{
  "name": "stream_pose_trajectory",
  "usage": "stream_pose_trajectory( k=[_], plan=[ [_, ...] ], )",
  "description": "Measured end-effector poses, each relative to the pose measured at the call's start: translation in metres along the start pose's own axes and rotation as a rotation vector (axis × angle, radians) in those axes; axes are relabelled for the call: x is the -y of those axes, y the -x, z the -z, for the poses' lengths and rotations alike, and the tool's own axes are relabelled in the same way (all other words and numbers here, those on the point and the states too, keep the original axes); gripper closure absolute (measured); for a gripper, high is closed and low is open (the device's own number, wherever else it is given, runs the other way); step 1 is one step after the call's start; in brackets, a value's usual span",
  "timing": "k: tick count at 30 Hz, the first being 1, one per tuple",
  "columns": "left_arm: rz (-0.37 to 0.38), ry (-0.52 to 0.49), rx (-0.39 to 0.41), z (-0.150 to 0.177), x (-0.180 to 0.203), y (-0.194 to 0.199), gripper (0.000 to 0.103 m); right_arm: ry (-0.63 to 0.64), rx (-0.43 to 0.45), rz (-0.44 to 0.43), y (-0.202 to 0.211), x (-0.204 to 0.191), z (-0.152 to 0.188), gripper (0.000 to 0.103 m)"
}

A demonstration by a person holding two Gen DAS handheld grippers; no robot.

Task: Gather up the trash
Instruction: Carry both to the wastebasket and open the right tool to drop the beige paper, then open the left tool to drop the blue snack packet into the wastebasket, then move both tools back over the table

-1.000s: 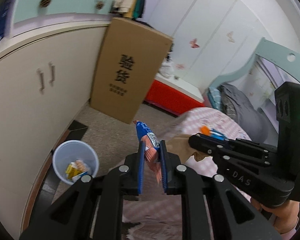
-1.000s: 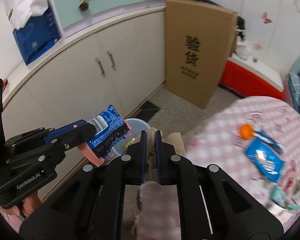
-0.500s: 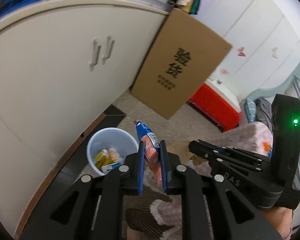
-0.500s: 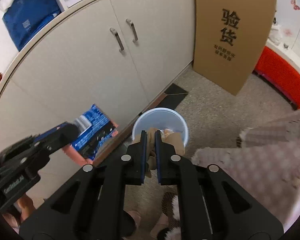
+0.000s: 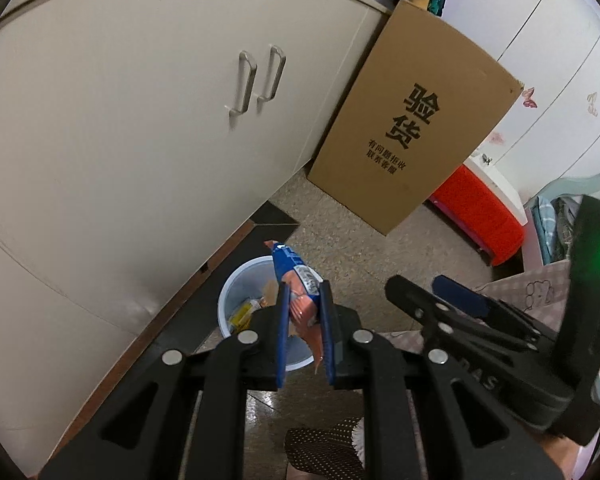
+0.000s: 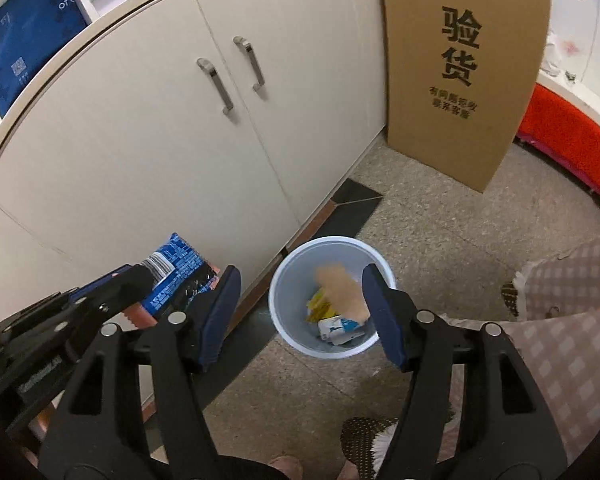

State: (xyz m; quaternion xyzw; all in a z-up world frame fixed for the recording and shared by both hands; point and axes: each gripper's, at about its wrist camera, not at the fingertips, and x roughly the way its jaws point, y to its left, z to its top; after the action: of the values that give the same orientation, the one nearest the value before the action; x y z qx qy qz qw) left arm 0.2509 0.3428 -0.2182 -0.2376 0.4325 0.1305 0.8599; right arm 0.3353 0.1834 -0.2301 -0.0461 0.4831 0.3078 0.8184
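My left tongs [image 5: 304,332] are clamped on a blue and orange snack wrapper [image 5: 300,300], which stands upright between the blue pads and pokes out above them. From the left wrist view the wrapper hangs in front of the white bin [image 5: 236,300] on the floor; from the right wrist view the same wrapper [image 6: 176,276] sits off to the left of the bin [image 6: 332,292], near the cream cupboard [image 6: 180,128]. My right tongs [image 6: 300,312] are spread wide apart, holding nothing, directly over the bin's mouth. A blurred tan scrap [image 6: 340,288] shows between the pads, above the bin's contents, where yellow and white-blue wrappers [image 6: 332,320] already lie. A tall cardboard box [image 6: 464,64] with black characters leans by the cupboard, and a pink checked cloth [image 6: 560,312] fills the right edge, with a red box [image 6: 568,140] beyond.
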Motion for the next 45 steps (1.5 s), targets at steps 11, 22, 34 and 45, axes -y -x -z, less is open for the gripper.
stream_pose_trajectory(
  k=[11,22,34,45],
  plan=[
    [-0.001,-0.022,-0.025,0.005,0.017,-0.016,0.089,-0.018,0.037,0.03,0.014,0.012,0.011,0.038],
    [-0.012,-0.064,-0.023,-0.006,0.042,-0.024,0.089,-0.121,0.187,0.077,0.046,0.033,0.008,0.037],
    [-0.062,-0.073,0.115,-0.016,0.056,-0.003,0.031,-0.205,0.264,0.068,0.073,0.048,0.012,0.037],
    [-0.063,-0.059,0.12,-0.008,0.059,0.029,0.031,-0.202,0.293,0.053,0.115,0.041,0.021,0.036]
  ],
)
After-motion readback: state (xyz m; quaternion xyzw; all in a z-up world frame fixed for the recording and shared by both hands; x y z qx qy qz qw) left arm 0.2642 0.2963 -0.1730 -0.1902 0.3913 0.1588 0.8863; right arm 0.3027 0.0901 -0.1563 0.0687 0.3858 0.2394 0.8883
